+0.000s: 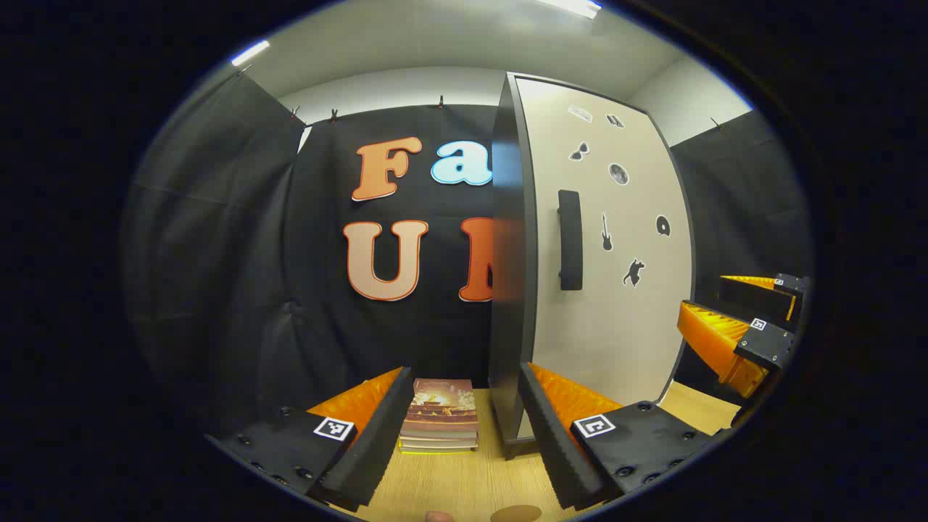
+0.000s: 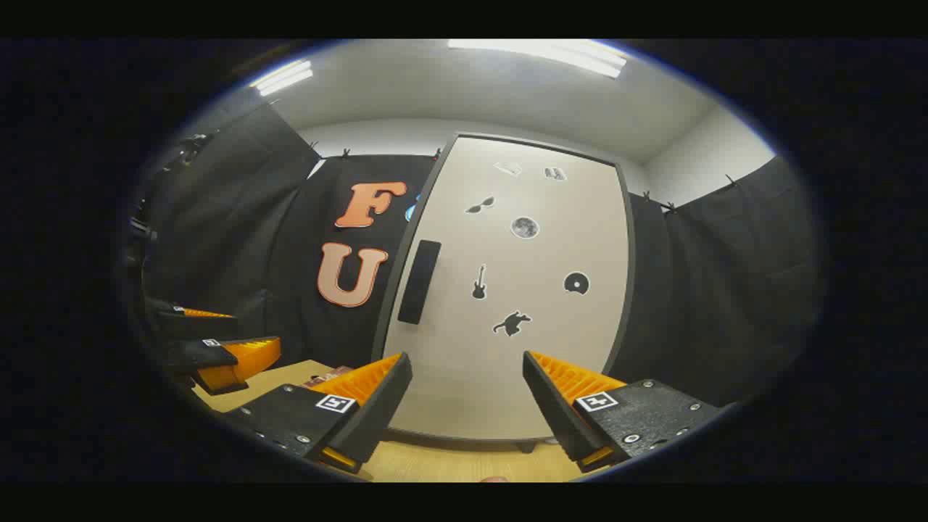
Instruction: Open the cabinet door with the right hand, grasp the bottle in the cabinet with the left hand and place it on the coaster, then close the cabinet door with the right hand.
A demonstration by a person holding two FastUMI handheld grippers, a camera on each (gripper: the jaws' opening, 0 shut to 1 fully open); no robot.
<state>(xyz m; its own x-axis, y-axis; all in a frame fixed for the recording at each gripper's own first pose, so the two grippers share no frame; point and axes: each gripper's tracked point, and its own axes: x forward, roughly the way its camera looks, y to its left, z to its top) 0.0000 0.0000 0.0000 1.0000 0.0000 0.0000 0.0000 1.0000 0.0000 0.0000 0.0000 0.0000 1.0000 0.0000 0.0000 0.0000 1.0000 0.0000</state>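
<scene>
**Cabinet door shut, both grippers waiting in front of it**

The cabinet door (image 2: 507, 290) is standing closed in the right gripper view, a pale panel in a dark frame with small black stickers scattered across it. Its black handle (image 2: 420, 281) is sitting upright near the door's left edge. The right gripper (image 2: 467, 384) is facing the lower part of the door, its fingers spread wide and holding nothing, apart from the handle. The cabinet is resting on a light wooden counter (image 2: 449, 460).

In the left gripper view the door (image 1: 616, 290) is showing on the right side of the scene, seen at an angle, with the cabinet's dark side panel (image 1: 511, 275) turned toward the camera and the handle (image 1: 570, 239) on the door's near edge. The left gripper (image 1: 467, 406) is hanging low over the counter (image 1: 464, 486), its fingers also spread apart with nothing between them. A stack of books (image 1: 440, 417) is lying on the counter just left of the cabinet, beyond the fingers. A brown round object (image 1: 516, 514) is peeking in at the near edge of the counter; I cannot tell whether it is the coaster.

Each gripper is appearing in the other's view: the right gripper (image 1: 750, 319) at the far right, the left gripper (image 2: 217, 341) at the far left, both with fingers apart.
</scene>
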